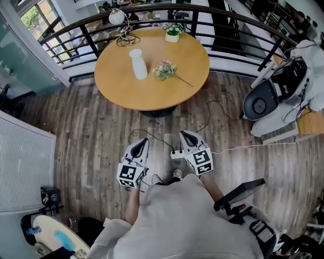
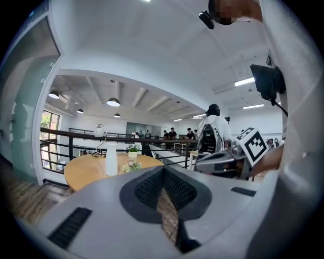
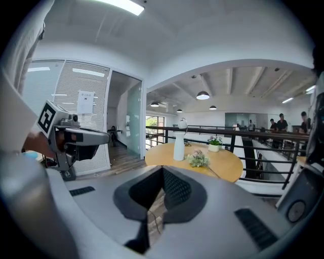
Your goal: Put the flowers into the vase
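A white vase [image 1: 138,63] stands upright on the round wooden table [image 1: 126,86] far ahead of me. Right of it a small bunch of pale flowers [image 1: 165,69] lies flat on the tabletop, its stem pointing right. The vase [image 2: 111,160] and flowers [image 2: 132,166] show small in the left gripper view, and the vase [image 3: 179,145] and flowers [image 3: 197,159] again in the right gripper view. My left gripper [image 1: 145,140] and right gripper [image 1: 183,133] are held side by side over the wooden floor, well short of the table. Both are shut and hold nothing.
A small potted plant [image 1: 173,33] and a lamp [image 1: 117,17] with a coiled cable sit at the table's far edge, in front of a black railing [image 1: 228,15]. A grey round-backed chair [image 1: 263,103] stands at the right. A power strip [image 1: 177,154] and cables lie on the floor by my feet.
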The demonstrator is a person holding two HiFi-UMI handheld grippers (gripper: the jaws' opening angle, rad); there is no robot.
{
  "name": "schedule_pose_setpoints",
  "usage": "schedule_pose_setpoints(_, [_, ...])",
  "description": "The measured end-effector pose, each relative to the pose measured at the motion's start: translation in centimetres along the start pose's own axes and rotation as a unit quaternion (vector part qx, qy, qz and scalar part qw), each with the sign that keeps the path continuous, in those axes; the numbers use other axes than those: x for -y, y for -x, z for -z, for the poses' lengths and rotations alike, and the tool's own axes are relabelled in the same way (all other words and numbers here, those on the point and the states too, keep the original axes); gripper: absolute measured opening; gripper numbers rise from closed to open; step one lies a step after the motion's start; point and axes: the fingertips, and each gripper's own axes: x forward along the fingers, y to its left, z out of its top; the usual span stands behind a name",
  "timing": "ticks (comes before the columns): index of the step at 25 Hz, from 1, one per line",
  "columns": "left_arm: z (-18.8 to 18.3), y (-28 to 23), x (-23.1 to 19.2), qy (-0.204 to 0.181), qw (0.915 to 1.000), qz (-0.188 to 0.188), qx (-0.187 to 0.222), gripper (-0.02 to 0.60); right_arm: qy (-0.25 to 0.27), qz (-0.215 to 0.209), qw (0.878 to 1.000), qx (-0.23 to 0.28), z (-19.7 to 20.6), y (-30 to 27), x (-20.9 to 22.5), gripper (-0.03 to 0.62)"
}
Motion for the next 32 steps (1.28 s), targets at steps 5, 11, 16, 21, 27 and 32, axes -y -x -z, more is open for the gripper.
schedule_pose_setpoints(5, [0.0,-1.2,0.4,-0.001,1.0,-0.009,-0.002,0.006,0.002,-0.011,1.0,0.003,0.1,-0.2,1.1,0.009])
schedule_pose_setpoints(11, [0.4,-2.5,1.4,0.003,0.9998,-0.019,-0.005,0.006,0.005,-0.025,1.0,0.004,0.6,-0.4,2.3,0.009])
schedule_pose_setpoints(16, [0.3,-3.8,1.9,0.005,0.9997,-0.024,-0.008,0.006,0.004,-0.031,0.999,0.004,0.7,-0.5,3.4,0.009])
schedule_pose_setpoints(21, [0.1,-4.8,1.6,0.004,0.9996,-0.025,-0.008,0.006,0.004,-0.033,0.999,0.004,0.6,-1.2,4.3,0.009])
schedule_pose_setpoints(27, [0.2,-6.7,0.8,0.008,0.9998,-0.019,-0.009,0.006,0.003,-0.031,1.0,0.003,0.4,-2.6,5.4,0.008])
schedule_pose_setpoints(32, [0.4,-8.5,-0.6,0.013,0.9999,-0.005,-0.009,0.006,0.003,-0.024,1.0,-0.005,0.3,-4.5,6.2,0.009])
